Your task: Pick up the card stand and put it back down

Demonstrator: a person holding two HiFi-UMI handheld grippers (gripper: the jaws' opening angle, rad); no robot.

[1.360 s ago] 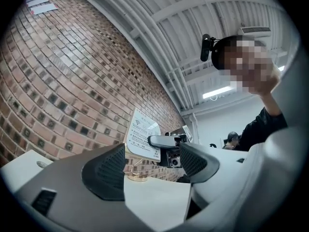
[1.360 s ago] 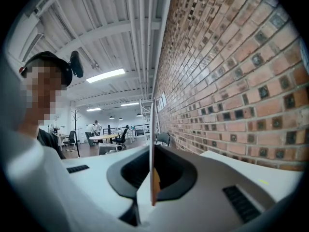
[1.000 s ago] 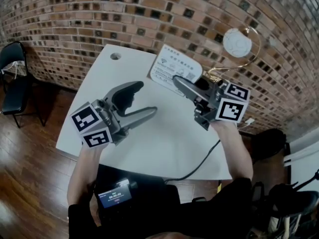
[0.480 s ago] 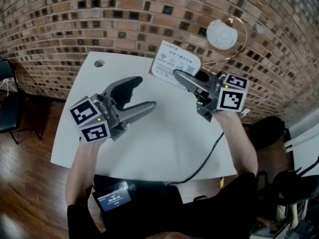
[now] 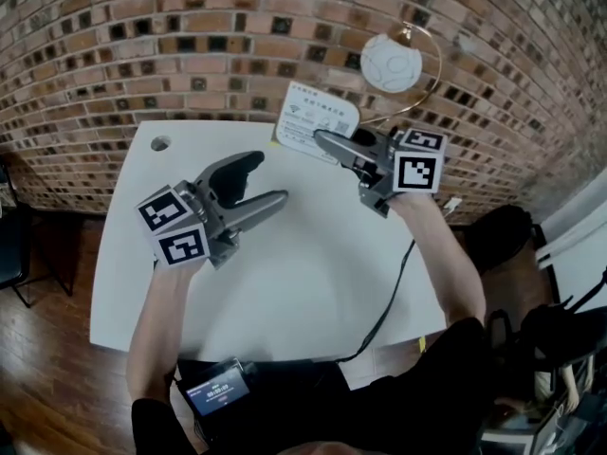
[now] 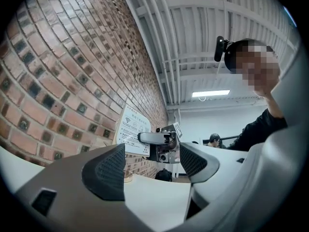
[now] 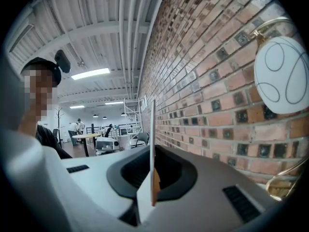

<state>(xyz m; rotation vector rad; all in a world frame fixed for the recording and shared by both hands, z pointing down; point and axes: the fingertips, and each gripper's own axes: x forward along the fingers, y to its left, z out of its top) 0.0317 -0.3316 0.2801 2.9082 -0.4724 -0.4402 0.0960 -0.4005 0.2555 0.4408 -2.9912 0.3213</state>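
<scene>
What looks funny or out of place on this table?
Only the card stand: it isn't standing free on the table, because the right gripper has its jaws shut on the thin card. Nothing looks spilled or broken.

The card stand (image 5: 318, 123) is left of the lamp (image 5: 391, 64).

My white bench (image 5: 303, 263) stands against the brick wall (image 5: 190, 55). A black cable (image 5: 396, 282) trails over its near right part, and a round hole (image 5: 160, 143) sits in its far left corner.
</scene>
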